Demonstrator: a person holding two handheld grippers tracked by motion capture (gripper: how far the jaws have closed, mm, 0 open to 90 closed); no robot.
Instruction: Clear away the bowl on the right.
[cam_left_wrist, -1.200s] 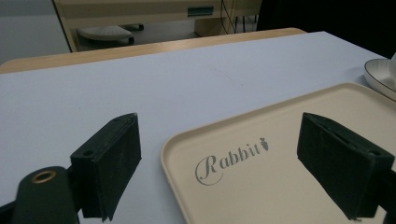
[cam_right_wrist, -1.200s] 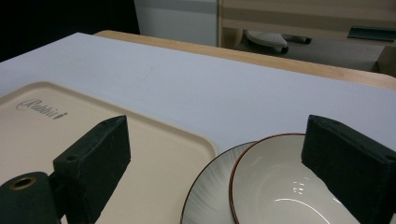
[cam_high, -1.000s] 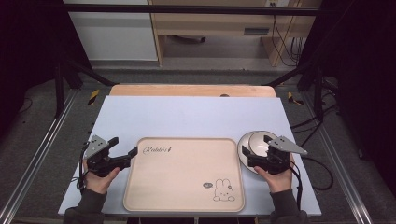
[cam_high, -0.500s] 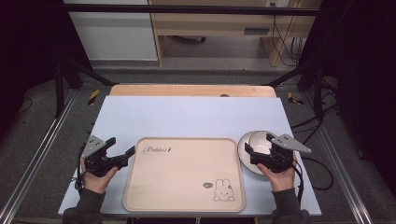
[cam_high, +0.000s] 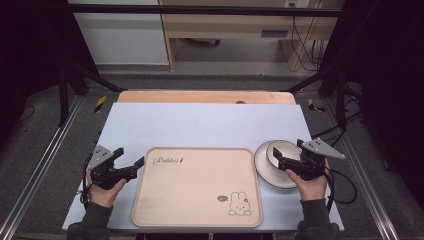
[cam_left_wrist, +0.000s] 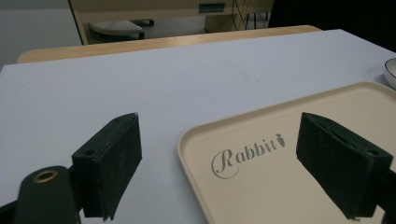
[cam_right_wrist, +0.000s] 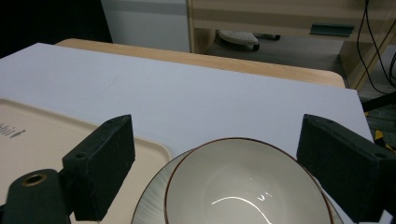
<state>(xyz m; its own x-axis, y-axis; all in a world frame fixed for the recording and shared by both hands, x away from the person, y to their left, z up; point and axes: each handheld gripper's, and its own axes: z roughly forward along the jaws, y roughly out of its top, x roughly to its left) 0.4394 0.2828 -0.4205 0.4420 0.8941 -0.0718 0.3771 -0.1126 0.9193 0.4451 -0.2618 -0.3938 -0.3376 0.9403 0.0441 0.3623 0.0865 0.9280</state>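
Note:
A beige tray (cam_high: 195, 192) printed with "Rabbit" and a bunny lies flat in the middle of the white table cover (cam_high: 200, 125). Just right of it a brown-rimmed white bowl (cam_high: 285, 150) sits in a ribbed white plate (cam_high: 265, 172). My left gripper (cam_high: 129, 157) is open at the tray's left edge, its jaws on either side of the tray's near corner (cam_left_wrist: 205, 154). My right gripper (cam_high: 287, 150) is open at the bowl's near side. In the right gripper view the bowl (cam_right_wrist: 243, 191) lies between the wide-spread jaws of the right gripper (cam_right_wrist: 224, 163), untouched.
A strip of wooden tabletop (cam_high: 205, 96) shows behind the white cover. Metal rails (cam_high: 45, 155) run along both sides. Cables (cam_high: 345, 185) trail at the right. A wooden cabinet (cam_high: 240, 25) stands beyond the table.
The right gripper has eased back a little to the right, so more of the bowl shows. The left gripper has barely shifted.

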